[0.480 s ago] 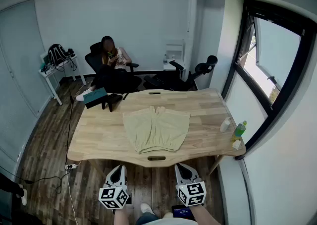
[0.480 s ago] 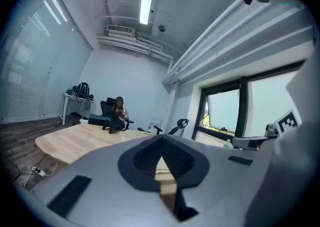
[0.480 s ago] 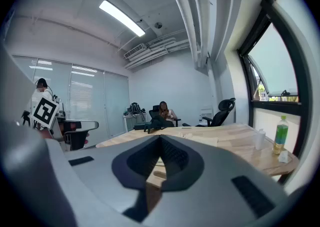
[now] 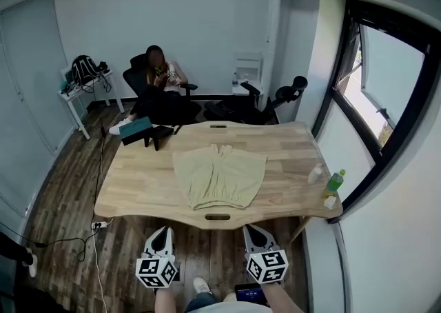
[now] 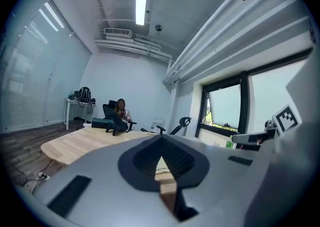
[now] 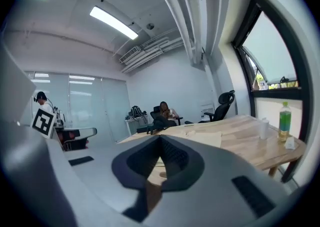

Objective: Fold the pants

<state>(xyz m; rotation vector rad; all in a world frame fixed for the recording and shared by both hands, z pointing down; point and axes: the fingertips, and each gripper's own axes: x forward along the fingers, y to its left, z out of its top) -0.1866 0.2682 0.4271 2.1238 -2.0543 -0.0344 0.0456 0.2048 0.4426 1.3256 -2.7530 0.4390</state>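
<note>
Barely a shift: left gripper (image 4: 161, 234) and right gripper (image 4: 254, 231) sit closed and empty, pants (image 4: 219, 177) flat on the table (image 4: 138, 184) ahead.

pants (image 4: 219, 176): pale beige shorts | spread flat, unfolded, legs side by side | middle of the wooden counter (image 4: 145, 179)

Light wood counter (image 4: 138, 187) w/ a cut-out slot in its near & far edges. Beige pants (image 4: 219, 177) lie flat approx. mid-counter. Well right of pants, by the window-side edge: clear cup (image 4: 315, 173), upright green bottle (image 4: 334, 180) & small white item (image 4: 329, 200), all close together.
</note>
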